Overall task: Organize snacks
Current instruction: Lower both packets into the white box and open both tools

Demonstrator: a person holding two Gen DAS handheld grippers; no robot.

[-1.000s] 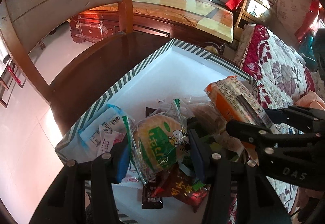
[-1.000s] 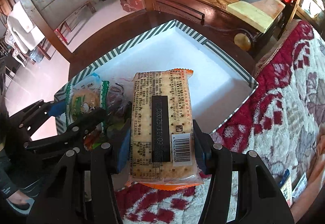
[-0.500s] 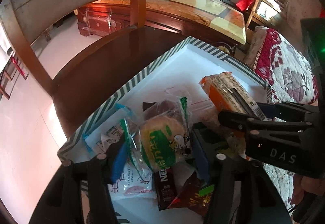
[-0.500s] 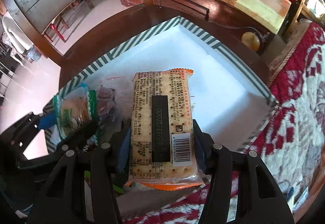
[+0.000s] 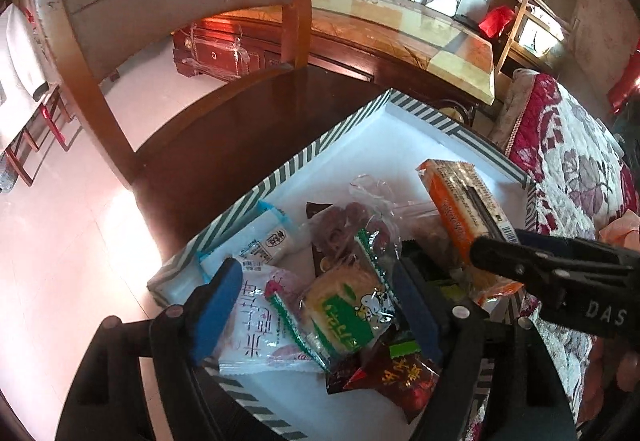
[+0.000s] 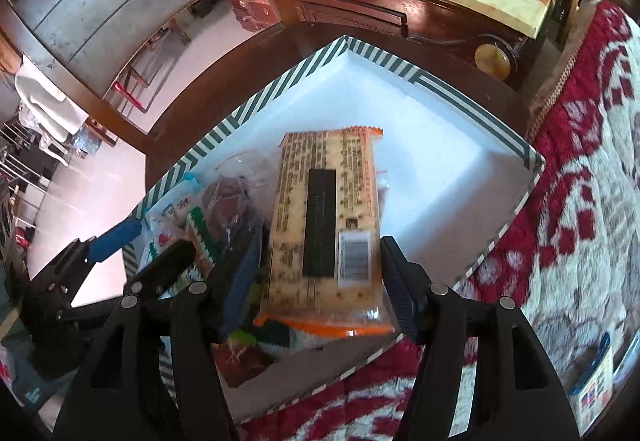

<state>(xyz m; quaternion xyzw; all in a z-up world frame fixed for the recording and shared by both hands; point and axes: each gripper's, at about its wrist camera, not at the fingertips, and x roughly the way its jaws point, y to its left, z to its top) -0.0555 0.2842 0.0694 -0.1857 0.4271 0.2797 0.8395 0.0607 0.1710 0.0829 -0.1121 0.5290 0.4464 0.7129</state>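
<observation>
While both tongs have just been opening, two packets are being let go into the striped box (image 6: 476, 109). The left tongs (image 5: 316, 305) are spread wide around the green-labelled cake packet (image 5: 348, 311), whose sides are no longer pressed by the pads; it lies on the snack heap at the box's 7 o'clock corner. The right tongs (image 6: 320, 285) are parted too, a gap showing beside each edge of the orange cracker packet (image 6: 324, 217), which rests just right of the heap, at about 6 o'clock. Compared with a second ago, both packets sit lower. Both placements are judged done, and the 12 o'clock half of the box is left bare.
</observation>
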